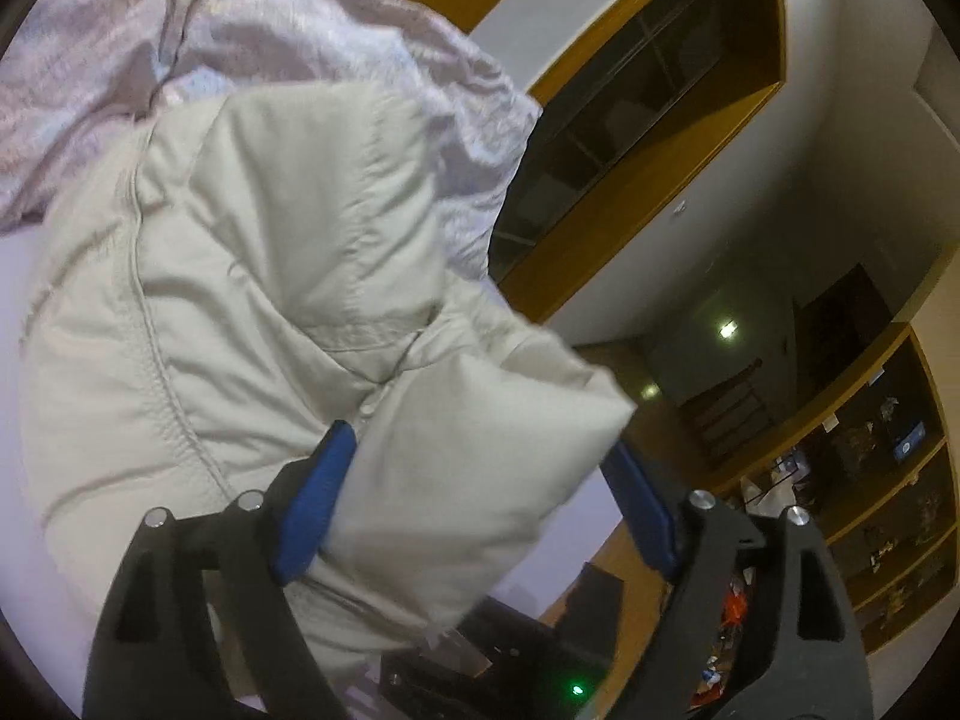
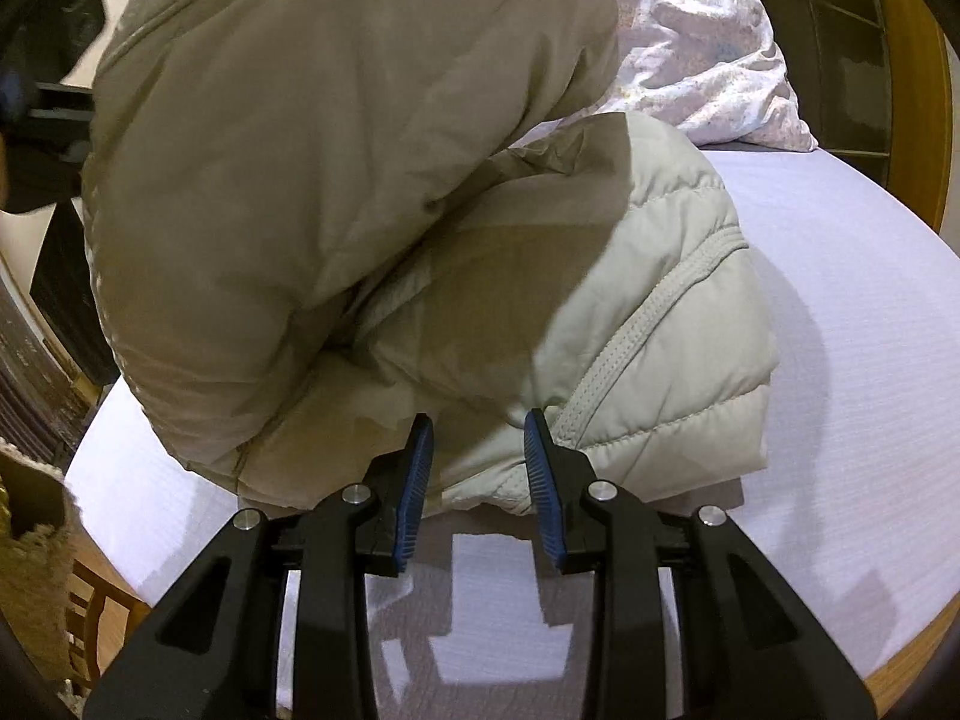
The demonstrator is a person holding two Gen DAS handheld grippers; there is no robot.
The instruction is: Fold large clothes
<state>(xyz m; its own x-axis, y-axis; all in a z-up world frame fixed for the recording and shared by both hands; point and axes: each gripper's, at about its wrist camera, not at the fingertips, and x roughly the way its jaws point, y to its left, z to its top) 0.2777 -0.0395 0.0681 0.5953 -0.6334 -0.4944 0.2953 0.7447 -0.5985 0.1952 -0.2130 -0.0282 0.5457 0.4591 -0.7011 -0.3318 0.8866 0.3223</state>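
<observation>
In the left wrist view, a crumpled pinkish sheet (image 1: pixel 252 30) fills the ten to twelve o'clock part of the picture, bunched up behind a pale beige padded jacket (image 1: pixel 252 276) that spreads from nine o'clock across the middle. The jacket lies on a pale lilac bed cover (image 1: pixel 15 360), which shows as a bare strip at nine o'clock. A corner flap of the jacket hangs down toward five o'clock and sits between the blue pads of the left gripper (image 1: pixel 480 498); the jaws stand spread wide, the left pad against the cloth, the right pad just beside the flap's edge, so the cloth is between them but not pinched. At one to three o'clock a wood-framed window (image 1: pixel 654 120) is set in a white wall, and at four o'clock wooden shelves (image 1: pixel 888 480) hold small cluttered things too blurred to name. In the right wrist view, a big fold of the jacket (image 2: pixel 336 180) rises from nine o'clock to twelve o'clock, doubled over a flatter quilted layer with a stitched seam running toward three o'clock. The right gripper (image 2: pixel 480 462) at six o'clock has its jaws partly apart, the tips at the jacket's near hem; whether the pads press on the cloth I cannot tell. The bed cover (image 2: pixel 840 300) lies bare at three to five o'clock, and the sheet (image 2: pixel 708 54) is bunched at one o'clock.
</observation>
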